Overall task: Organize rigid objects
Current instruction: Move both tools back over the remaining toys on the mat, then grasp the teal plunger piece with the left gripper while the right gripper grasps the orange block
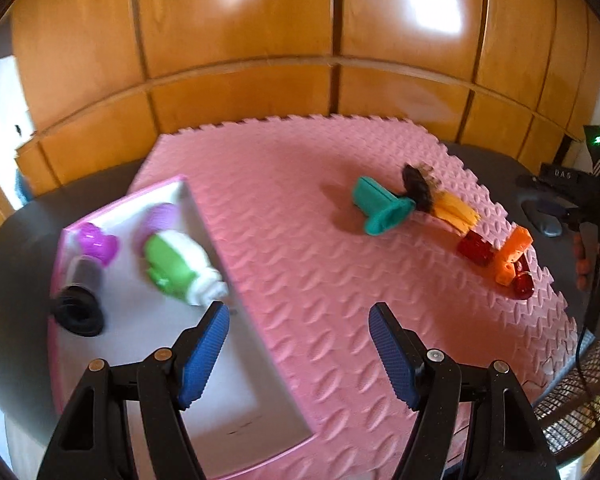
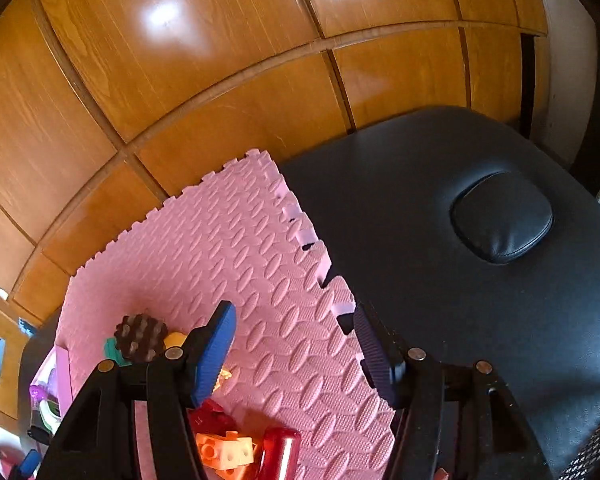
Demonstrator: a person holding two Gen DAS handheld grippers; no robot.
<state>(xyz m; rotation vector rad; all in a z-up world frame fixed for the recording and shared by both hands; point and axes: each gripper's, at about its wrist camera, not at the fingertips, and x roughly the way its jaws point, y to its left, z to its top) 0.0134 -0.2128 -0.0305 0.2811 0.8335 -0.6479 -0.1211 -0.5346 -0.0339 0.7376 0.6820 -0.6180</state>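
On the pink foam mat (image 1: 300,220) lies a loose row of toys: a teal spool (image 1: 380,210), a dark spiky ball (image 1: 418,188), a yellow piece (image 1: 458,210), a red block (image 1: 476,250), an orange brick (image 1: 514,254) and a red cylinder (image 1: 524,284). My left gripper (image 1: 300,356) hangs open over the mat beside the tray, with nothing between its blue pads. My right gripper (image 2: 296,360) is open and empty over the mat's right edge. Below and left of it are the spiky ball (image 2: 140,338), the orange brick (image 2: 224,452) and the red cylinder (image 2: 280,456).
A pink-rimmed white tray (image 1: 236,392) at the mat's left holds a purple piece (image 1: 98,242), a green-and-white toy (image 1: 176,268) and a black cylinder (image 1: 78,304). The mat lies on a black padded table (image 2: 460,320) with an oval cushion (image 2: 502,218). Wooden panelling stands behind.
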